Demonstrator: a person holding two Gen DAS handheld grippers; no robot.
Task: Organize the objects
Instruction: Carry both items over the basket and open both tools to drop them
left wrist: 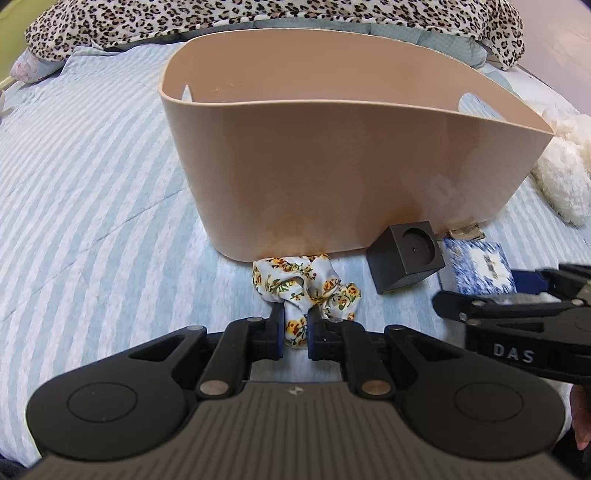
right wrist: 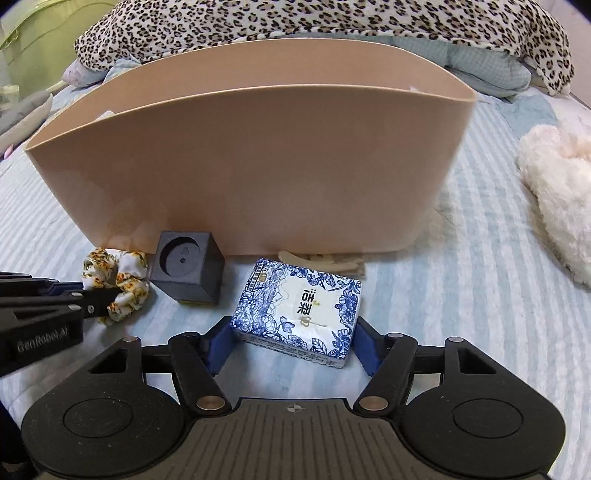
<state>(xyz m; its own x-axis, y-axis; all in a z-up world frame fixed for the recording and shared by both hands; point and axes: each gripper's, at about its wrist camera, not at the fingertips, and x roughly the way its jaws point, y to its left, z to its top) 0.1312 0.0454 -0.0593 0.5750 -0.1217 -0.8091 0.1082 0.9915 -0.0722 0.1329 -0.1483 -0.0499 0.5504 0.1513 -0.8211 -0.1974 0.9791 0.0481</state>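
A floral scrunchie (left wrist: 306,288) lies on the striped bed in front of a beige basket (left wrist: 332,166). My left gripper (left wrist: 295,332) is shut on the scrunchie's near end. In the right wrist view the scrunchie (right wrist: 118,280) shows at the left with the left gripper on it. A blue-and-white tissue pack (right wrist: 299,314) lies between the fingers of my right gripper (right wrist: 291,339), which stands wide; the blue pads sit at the pack's sides and I cannot tell if they press it. The basket (right wrist: 236,166) stands just behind.
A dark grey cube (right wrist: 188,269) with a round recess sits between scrunchie and tissue pack; it also shows in the left wrist view (left wrist: 406,254). A beige hair clip (right wrist: 325,260) lies against the basket. A fluffy white item (right wrist: 557,195) lies at right. Leopard-print bedding (right wrist: 295,22) is behind.
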